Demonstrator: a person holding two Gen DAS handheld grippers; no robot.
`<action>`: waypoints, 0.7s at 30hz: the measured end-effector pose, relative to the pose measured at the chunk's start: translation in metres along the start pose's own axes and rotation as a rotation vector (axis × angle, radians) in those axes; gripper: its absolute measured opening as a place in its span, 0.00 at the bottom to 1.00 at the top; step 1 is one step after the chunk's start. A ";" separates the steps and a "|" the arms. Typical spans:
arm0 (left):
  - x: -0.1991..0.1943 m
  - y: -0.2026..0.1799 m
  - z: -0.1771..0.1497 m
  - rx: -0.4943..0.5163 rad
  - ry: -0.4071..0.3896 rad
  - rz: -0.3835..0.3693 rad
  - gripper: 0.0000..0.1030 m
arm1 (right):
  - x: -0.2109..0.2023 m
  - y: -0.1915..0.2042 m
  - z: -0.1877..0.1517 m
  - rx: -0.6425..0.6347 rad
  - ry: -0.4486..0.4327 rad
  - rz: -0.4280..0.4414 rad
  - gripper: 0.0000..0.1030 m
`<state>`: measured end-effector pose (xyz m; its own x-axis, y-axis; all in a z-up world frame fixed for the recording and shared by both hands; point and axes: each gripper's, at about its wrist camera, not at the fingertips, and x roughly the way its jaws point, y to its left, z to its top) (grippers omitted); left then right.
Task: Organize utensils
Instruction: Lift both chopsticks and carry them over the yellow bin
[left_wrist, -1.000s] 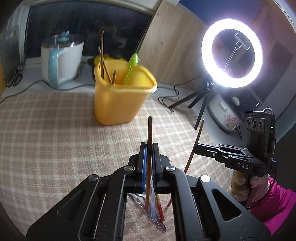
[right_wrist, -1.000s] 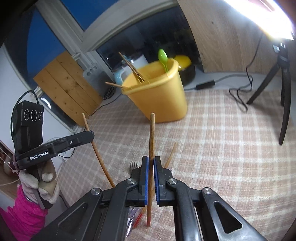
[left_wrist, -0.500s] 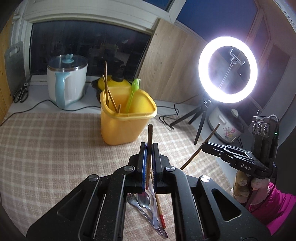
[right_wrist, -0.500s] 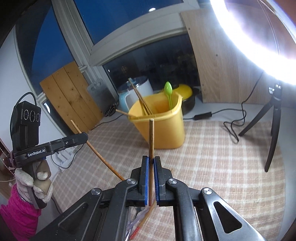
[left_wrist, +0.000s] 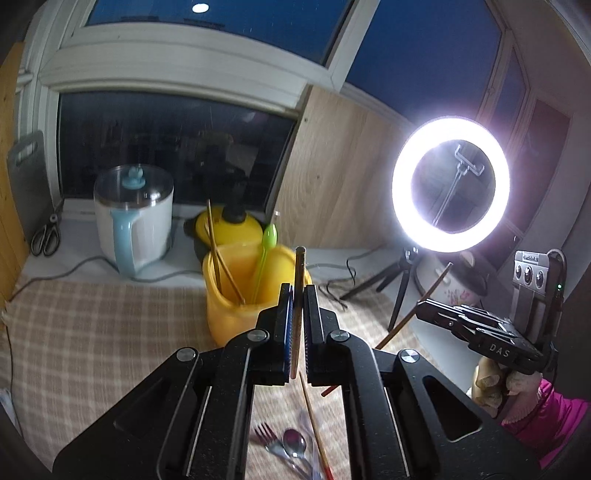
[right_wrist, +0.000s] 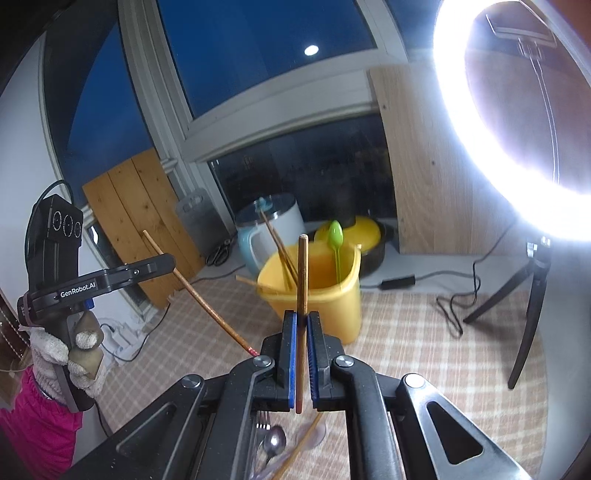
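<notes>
My left gripper (left_wrist: 295, 291) is shut on a brown chopstick (left_wrist: 298, 273) that stands upright between the pads. My right gripper (right_wrist: 302, 317) is shut on another brown chopstick (right_wrist: 302, 273), also upright. Both are raised above the checked tablecloth, in front of the yellow utensil holder (left_wrist: 236, 317), which also shows in the right wrist view (right_wrist: 332, 299). The holder has chopsticks and a green spoon (left_wrist: 266, 240) in it. Each gripper shows in the other's view, the right one (left_wrist: 424, 306) and the left one (right_wrist: 162, 264). A fork (left_wrist: 267, 437), a metal spoon (left_wrist: 294, 441) and a loose chopstick (left_wrist: 314, 424) lie on the cloth below.
A white kettle (left_wrist: 135, 221) and a yellow pot (left_wrist: 229, 227) stand on the sill behind the holder. Scissors (left_wrist: 46, 236) lie at the far left. A ring light (left_wrist: 450, 184) on a tripod (left_wrist: 400, 291) stands at the right, with a cable (left_wrist: 340, 280) on the cloth.
Both grippers have risen and tilted upward with their chopsticks. The holder now sits lower in both views and more of the window shows.
</notes>
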<state>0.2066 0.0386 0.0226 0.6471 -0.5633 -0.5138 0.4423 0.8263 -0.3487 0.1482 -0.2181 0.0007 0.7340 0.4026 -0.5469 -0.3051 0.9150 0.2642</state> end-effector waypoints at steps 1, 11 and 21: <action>0.000 0.000 0.004 0.002 -0.010 0.000 0.03 | -0.002 0.000 0.004 -0.003 -0.012 -0.003 0.03; -0.004 0.008 0.049 0.005 -0.119 0.012 0.03 | -0.010 0.006 0.044 -0.045 -0.116 -0.032 0.03; 0.012 0.032 0.065 -0.013 -0.142 0.082 0.03 | 0.003 0.013 0.074 -0.081 -0.173 -0.066 0.03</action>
<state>0.2688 0.0586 0.0565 0.7623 -0.4881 -0.4251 0.3771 0.8687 -0.3212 0.1909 -0.2069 0.0611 0.8453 0.3371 -0.4145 -0.2953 0.9413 0.1633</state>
